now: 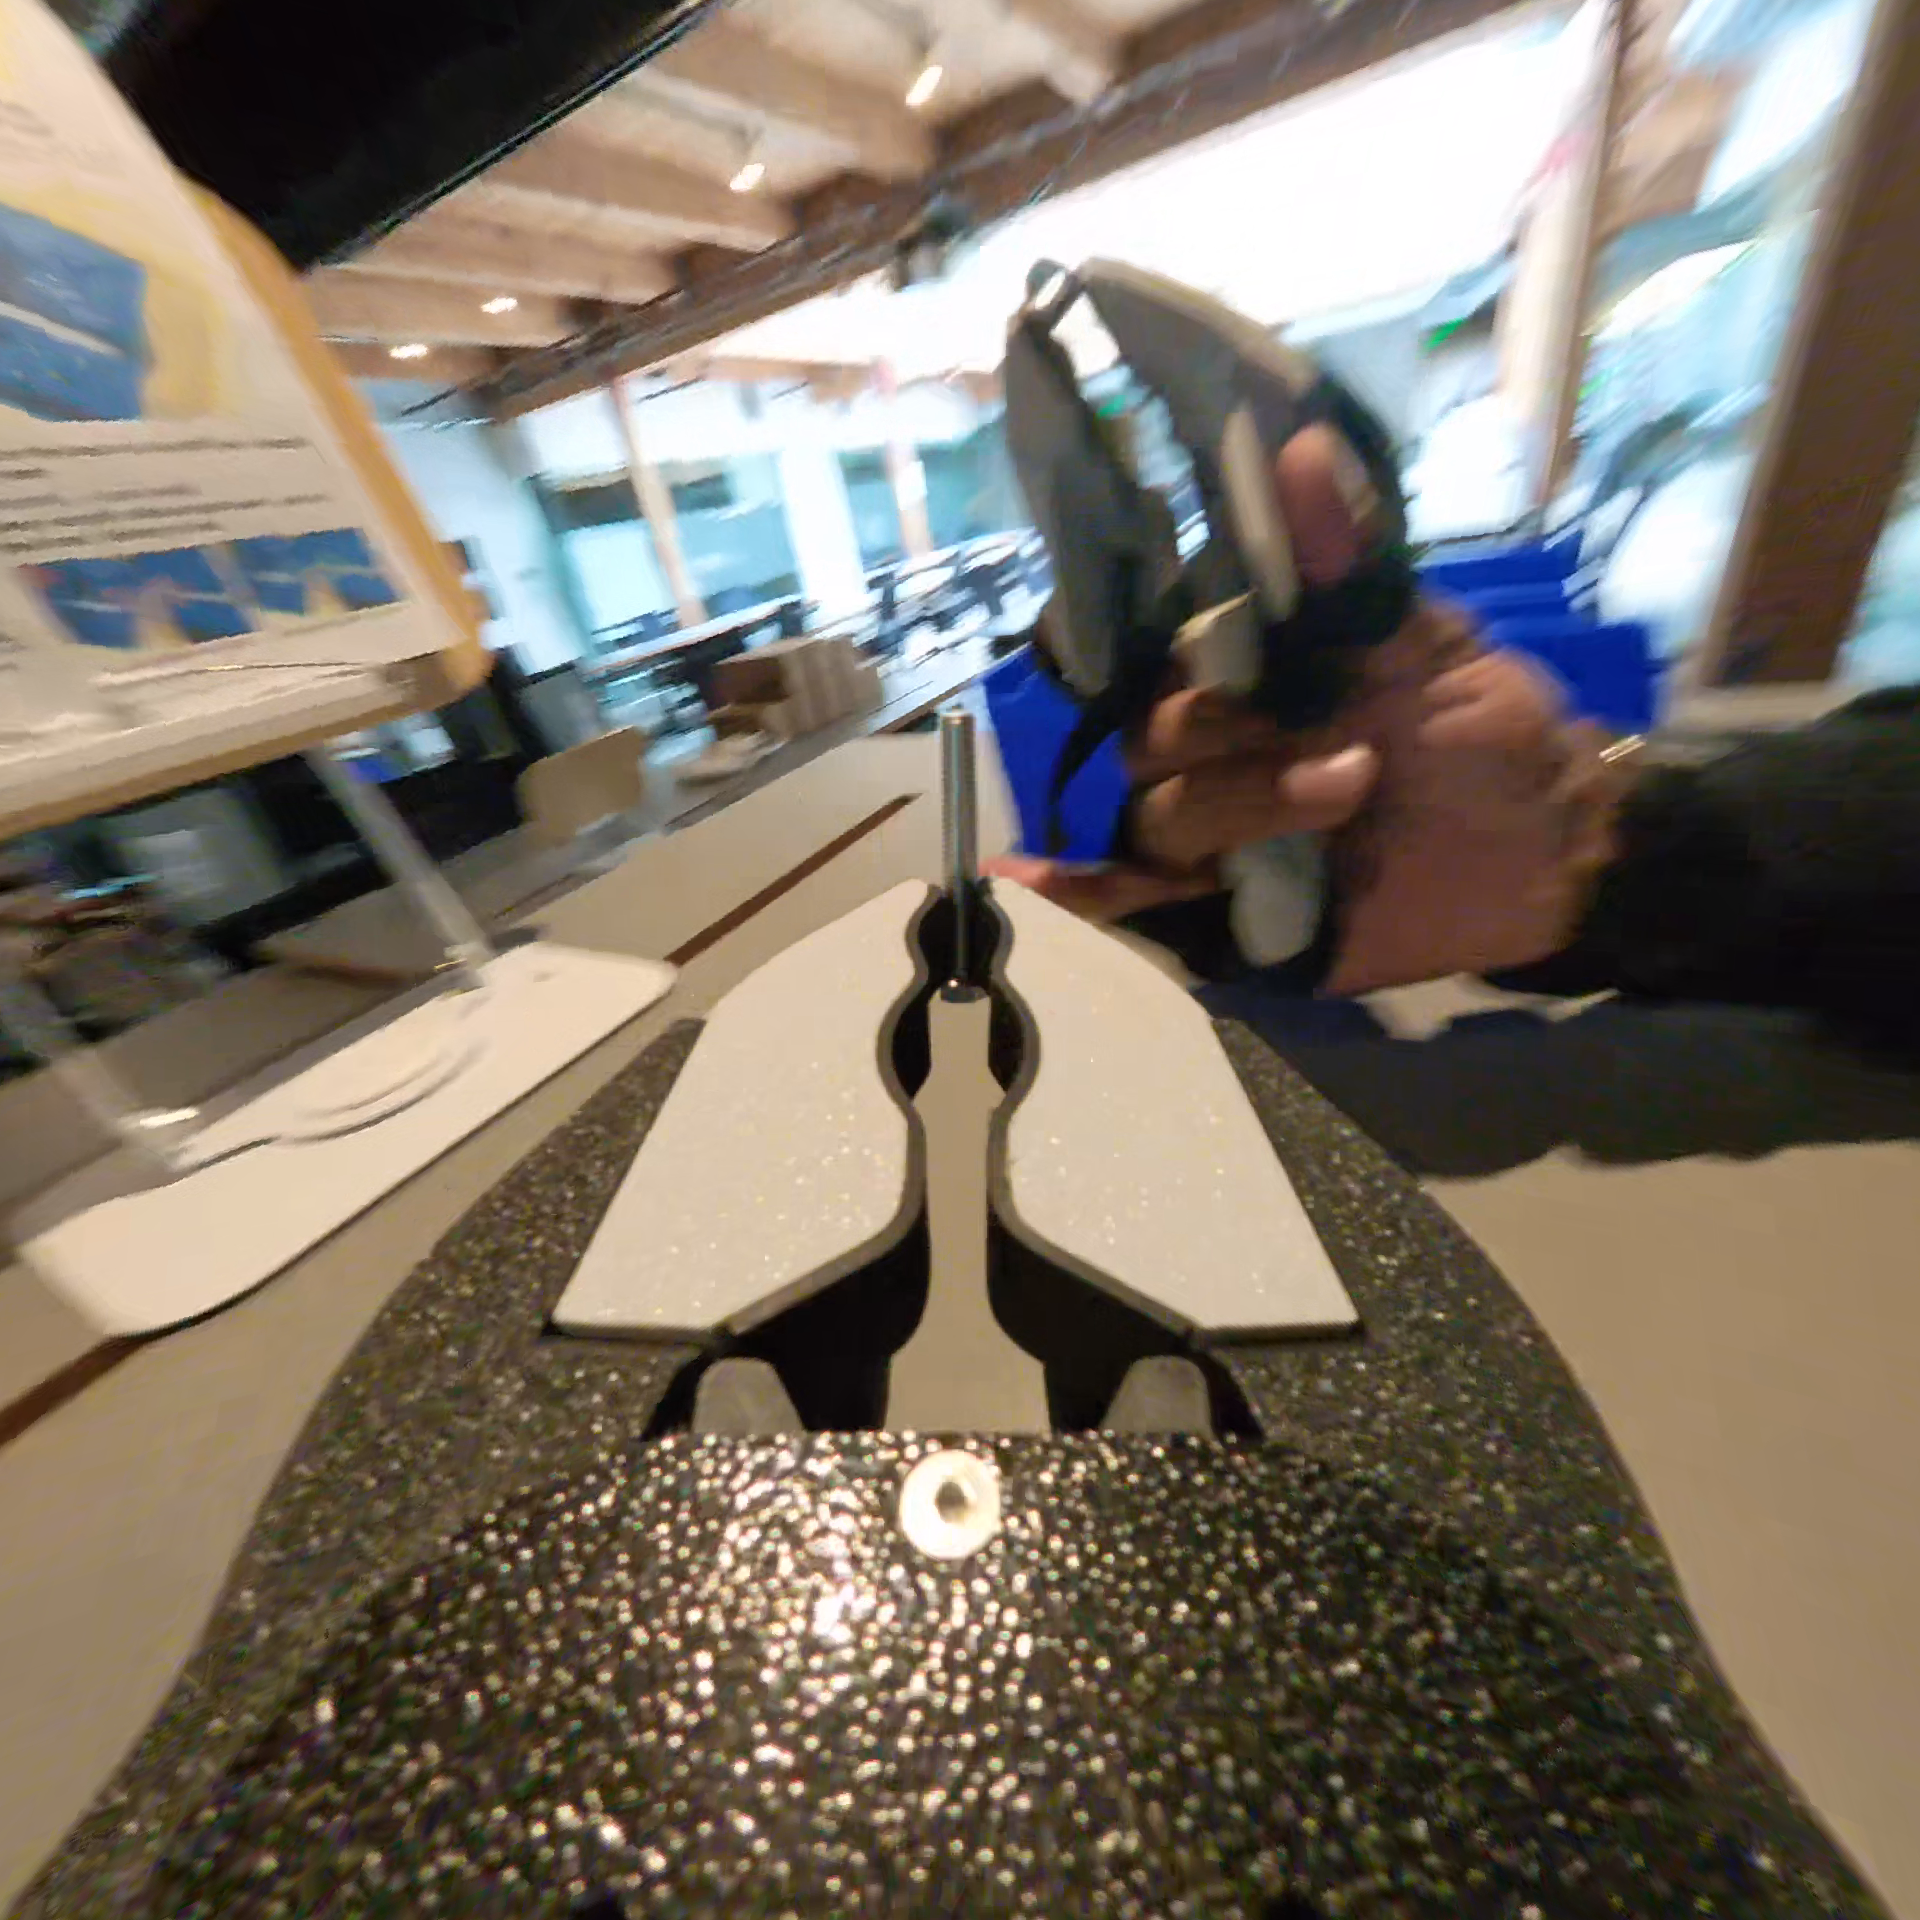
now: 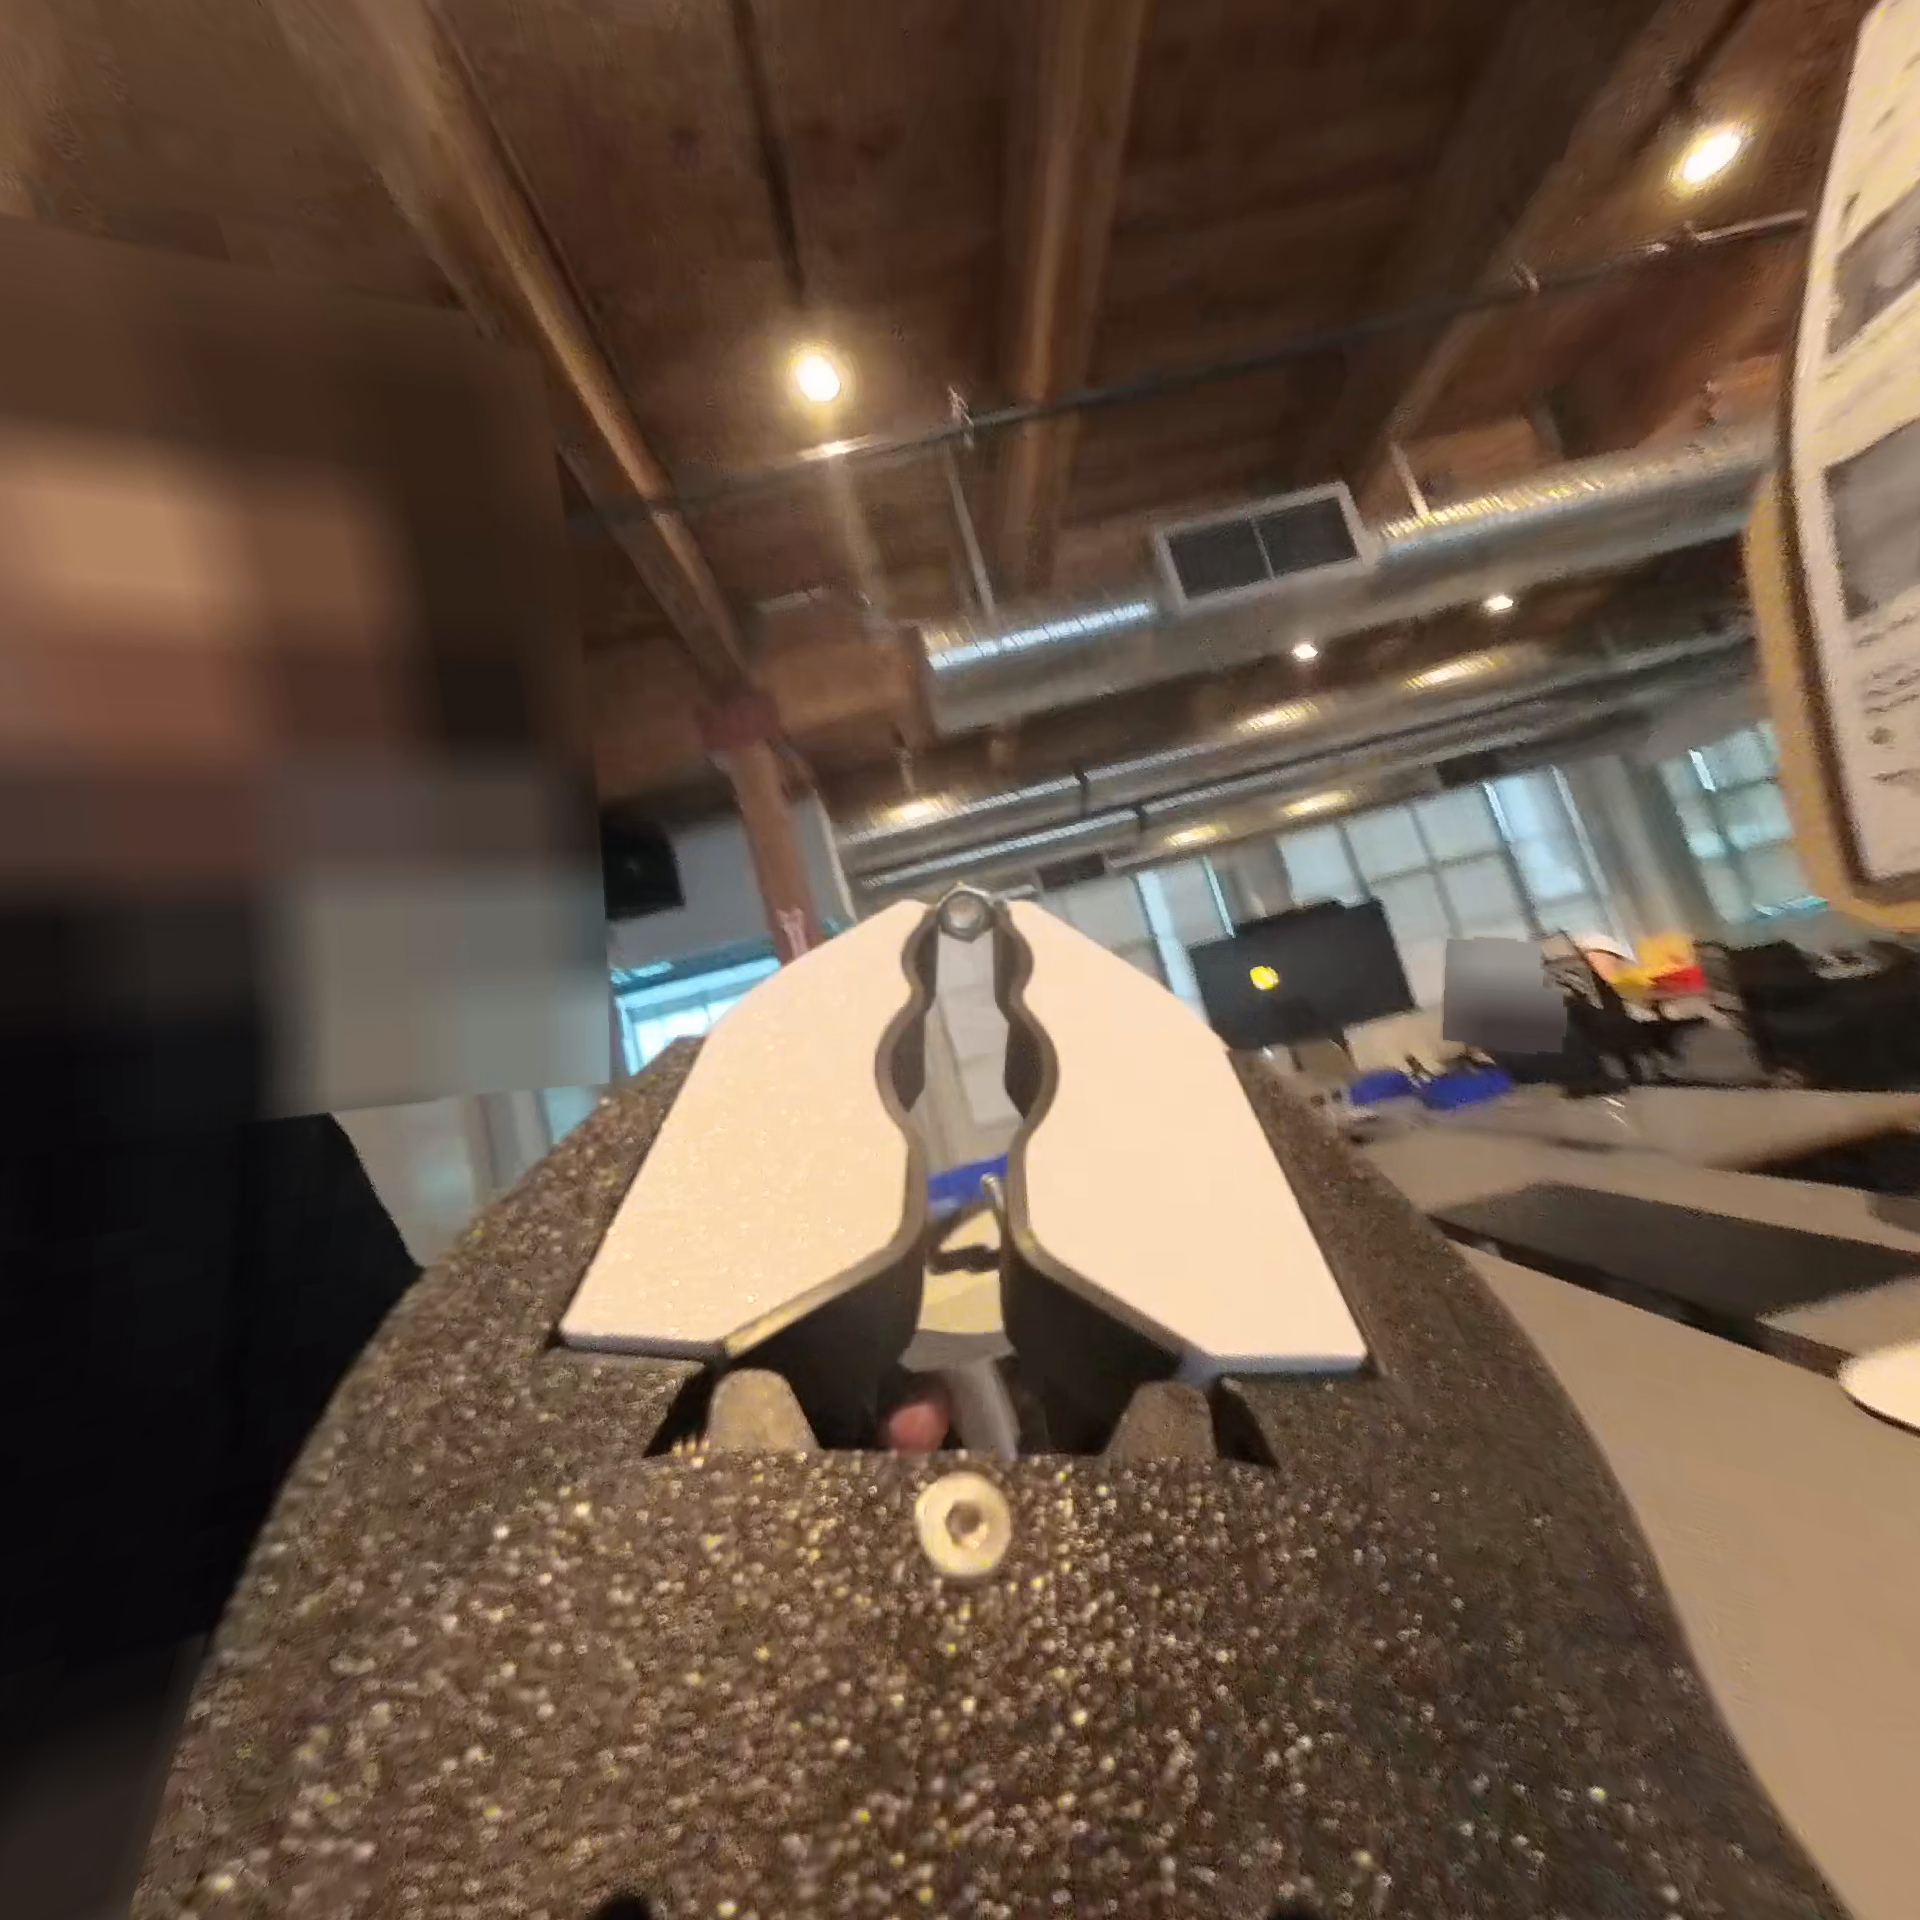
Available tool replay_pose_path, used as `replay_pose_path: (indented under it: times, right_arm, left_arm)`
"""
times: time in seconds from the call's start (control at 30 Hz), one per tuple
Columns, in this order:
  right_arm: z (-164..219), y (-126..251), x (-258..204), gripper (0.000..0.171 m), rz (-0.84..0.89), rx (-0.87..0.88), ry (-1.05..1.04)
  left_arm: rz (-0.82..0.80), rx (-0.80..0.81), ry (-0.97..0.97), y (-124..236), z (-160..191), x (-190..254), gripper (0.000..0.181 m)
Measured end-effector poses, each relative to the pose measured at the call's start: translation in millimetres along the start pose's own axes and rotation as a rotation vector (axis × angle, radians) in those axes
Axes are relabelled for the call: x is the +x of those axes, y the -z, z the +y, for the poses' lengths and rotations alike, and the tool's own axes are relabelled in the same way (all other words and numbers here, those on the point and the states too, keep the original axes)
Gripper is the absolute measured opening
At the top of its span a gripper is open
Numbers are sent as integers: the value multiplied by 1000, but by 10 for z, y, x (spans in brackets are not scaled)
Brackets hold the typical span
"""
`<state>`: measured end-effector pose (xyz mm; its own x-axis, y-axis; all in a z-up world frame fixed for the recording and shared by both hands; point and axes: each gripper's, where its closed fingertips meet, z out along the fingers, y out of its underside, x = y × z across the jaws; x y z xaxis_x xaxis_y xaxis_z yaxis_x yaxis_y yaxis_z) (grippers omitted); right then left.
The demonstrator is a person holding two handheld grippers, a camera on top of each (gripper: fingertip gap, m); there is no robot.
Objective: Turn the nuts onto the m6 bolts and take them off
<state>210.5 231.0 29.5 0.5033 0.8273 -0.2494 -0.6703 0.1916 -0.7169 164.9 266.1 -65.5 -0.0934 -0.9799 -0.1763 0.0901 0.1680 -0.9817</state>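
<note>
In the left wrist view my left gripper point(image 1: 956, 902) is shut on a silver M6 bolt point(image 1: 954, 800). The bolt stands upright, its head low between the fingers and its threaded shaft rising above the tips. No nut shows on the shaft. My right gripper point(image 1: 1049, 281), held by a hand point(image 1: 1382, 810), is blurred and raised to the right of the bolt, tips pointing up. In the right wrist view my right gripper point(image 2: 966, 914) is shut on a small silver nut point(image 2: 964, 916) at its tips, pointing up toward the ceiling.
A grey table point(image 1: 1558, 1299) lies under both grippers. A poster on a white stand point(image 1: 343, 1091) sits to the left. Blue bins point(image 1: 1538, 613) stand behind the hand. A black mat point(image 2: 1662, 1257) lies on the table at right.
</note>
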Motion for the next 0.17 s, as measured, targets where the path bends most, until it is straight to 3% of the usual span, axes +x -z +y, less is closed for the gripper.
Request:
replay_pose_path:
  times: [0.17]
  right_arm:
    - [47, -181, -176, 10, -131, 80, -44]
  left_arm:
    - [233, 179, 181, 8, -242, 332, 4]
